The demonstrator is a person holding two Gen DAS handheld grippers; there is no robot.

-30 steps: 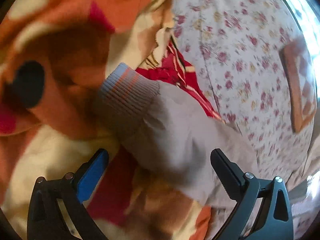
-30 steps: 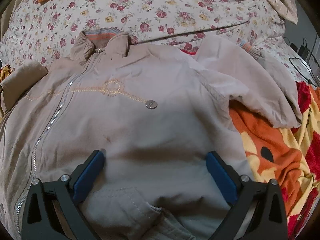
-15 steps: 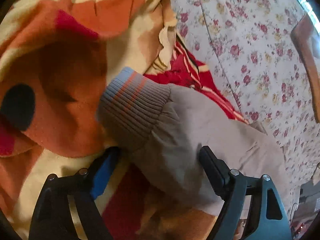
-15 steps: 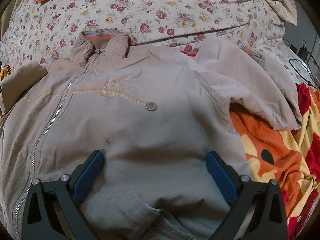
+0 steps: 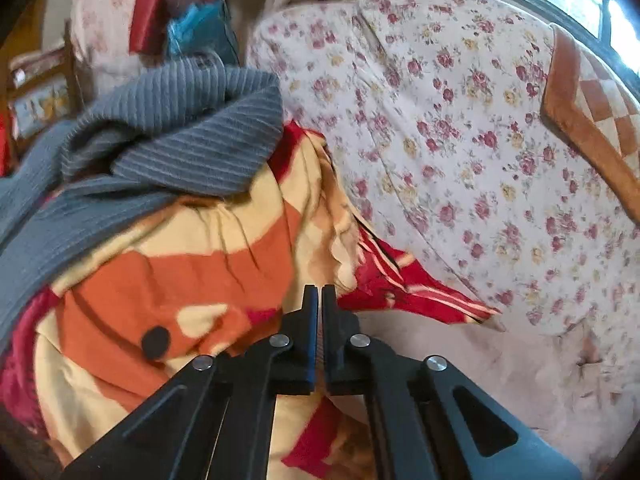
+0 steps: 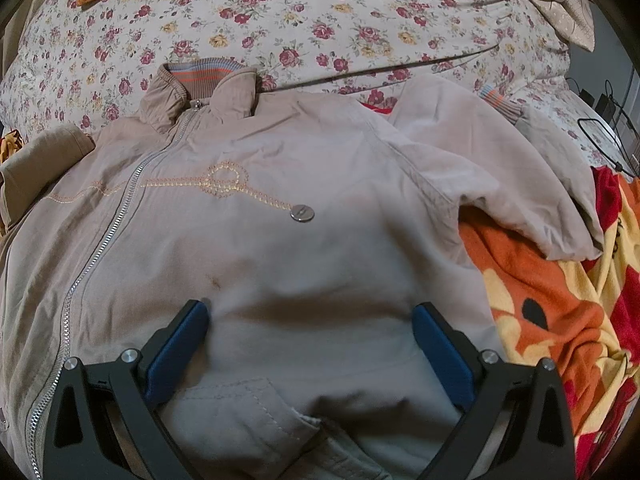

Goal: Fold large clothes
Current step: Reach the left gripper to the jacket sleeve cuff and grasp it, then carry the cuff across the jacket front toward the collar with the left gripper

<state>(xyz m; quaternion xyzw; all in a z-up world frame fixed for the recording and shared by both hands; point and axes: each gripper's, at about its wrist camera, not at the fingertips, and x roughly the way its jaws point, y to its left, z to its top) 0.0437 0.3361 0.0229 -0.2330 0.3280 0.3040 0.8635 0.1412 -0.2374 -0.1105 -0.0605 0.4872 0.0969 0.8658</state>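
Observation:
A beige zip jacket (image 6: 280, 240) lies face up on the bed, collar (image 6: 200, 84) at the far side. Its right-hand sleeve (image 6: 500, 168) is bent, with a striped cuff (image 6: 498, 102) at the far right. My right gripper (image 6: 310, 320) is open and hovers low over the jacket's lower front. In the left wrist view my left gripper (image 5: 320, 296) has its fingers closed together over beige jacket cloth (image 5: 480, 360). The cuff it straddled earlier is out of sight, and I cannot see whether cloth is pinched between the pads.
A floral bedsheet (image 6: 320, 20) covers the bed. An orange, yellow and red blanket (image 6: 560, 300) is bunched at the jacket's right; it also shows in the left wrist view (image 5: 180, 280). A grey ribbed knit garment (image 5: 160, 140) lies on it. Cables (image 6: 608, 120) lie at the far right.
My left gripper went from open around the sleeve cuff to closed, and its view swung up toward the blanket and the grey knit. The right gripper and the jacket body stayed still.

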